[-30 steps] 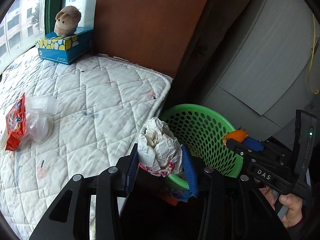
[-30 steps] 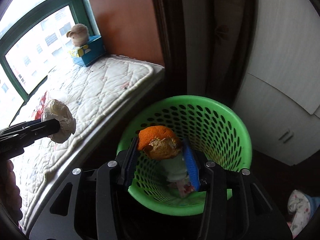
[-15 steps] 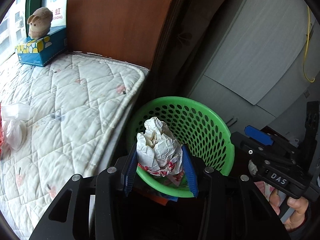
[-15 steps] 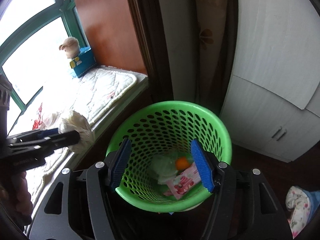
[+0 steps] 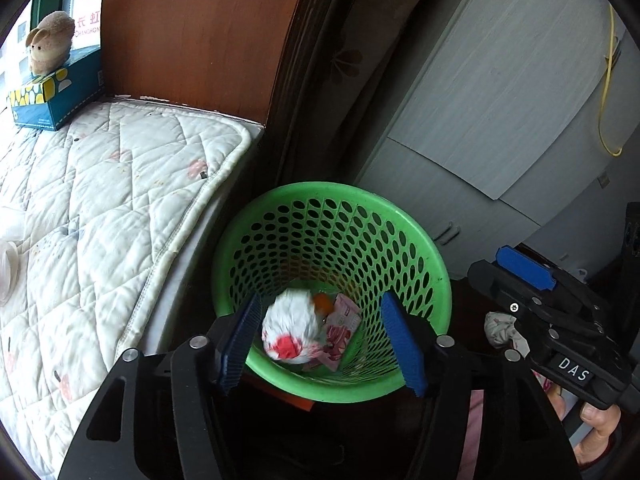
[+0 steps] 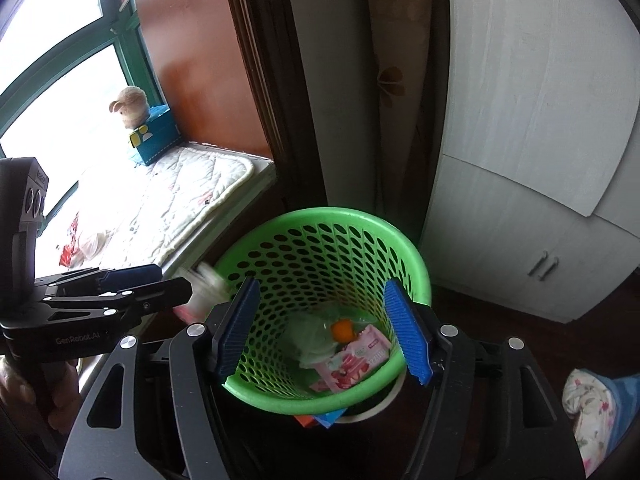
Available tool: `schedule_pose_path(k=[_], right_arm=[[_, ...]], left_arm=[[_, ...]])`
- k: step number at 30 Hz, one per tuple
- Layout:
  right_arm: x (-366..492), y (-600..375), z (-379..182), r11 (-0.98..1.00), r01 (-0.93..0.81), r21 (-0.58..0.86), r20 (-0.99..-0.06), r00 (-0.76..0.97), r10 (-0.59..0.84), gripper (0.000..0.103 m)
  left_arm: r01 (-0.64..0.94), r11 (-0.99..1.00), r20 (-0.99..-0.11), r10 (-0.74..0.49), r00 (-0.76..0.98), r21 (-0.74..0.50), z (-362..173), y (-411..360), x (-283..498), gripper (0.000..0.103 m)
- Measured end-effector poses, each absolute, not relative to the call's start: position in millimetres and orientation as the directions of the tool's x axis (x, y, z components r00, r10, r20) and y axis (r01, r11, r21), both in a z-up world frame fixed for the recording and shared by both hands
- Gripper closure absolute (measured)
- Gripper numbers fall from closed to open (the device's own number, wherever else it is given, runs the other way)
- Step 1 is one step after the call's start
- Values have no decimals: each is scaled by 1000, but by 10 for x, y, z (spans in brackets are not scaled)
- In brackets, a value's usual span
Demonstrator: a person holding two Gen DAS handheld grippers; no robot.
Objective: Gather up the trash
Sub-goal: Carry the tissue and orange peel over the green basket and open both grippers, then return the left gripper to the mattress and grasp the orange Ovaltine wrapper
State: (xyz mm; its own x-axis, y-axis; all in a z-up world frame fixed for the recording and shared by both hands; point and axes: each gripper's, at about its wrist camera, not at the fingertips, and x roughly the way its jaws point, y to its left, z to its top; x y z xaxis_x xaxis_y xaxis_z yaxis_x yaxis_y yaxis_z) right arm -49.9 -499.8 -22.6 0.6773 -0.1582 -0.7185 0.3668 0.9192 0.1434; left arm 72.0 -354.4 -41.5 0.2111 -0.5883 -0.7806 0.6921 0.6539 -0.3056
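Note:
A green perforated basket [image 5: 416,240] [image 6: 412,248] stands on the floor beside the quilted window seat. My left gripper [image 5: 324,340] is open above the basket, and a crumpled white paper wad [image 5: 294,328] with a red patch is blurred in the air between its blue pads. The wad also shows blurred at the basket's left rim in the right wrist view [image 6: 204,284]. My right gripper [image 6: 324,328] is open and empty over the basket. Inside lie an orange peel [image 6: 342,330], a pink wrapper [image 6: 354,360] and a pale bag [image 6: 310,338].
The quilted mat [image 5: 100,208] holds a blue tissue box [image 5: 56,96] with a plush toy [image 5: 50,46]; a red packet and clear plastic [image 6: 78,240] lie further along. White cabinets [image 6: 520,220] stand right of the basket. Floral cloth [image 6: 592,408] lies on the floor.
My left gripper has moved over the basket and opened, letting the paper wad fall. My right gripper let go of the orange peel earlier, and it now lies in the basket.

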Motion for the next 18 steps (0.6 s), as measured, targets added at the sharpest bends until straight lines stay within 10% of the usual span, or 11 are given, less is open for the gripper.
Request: schedule_pose_path(k=[18], right_arm=[[-97, -4495, -161, 955, 252, 154, -713, 698, -69, 34]], left_arm=[[546, 815, -777, -467, 423, -193, -155, -2527, 1136, 41]])
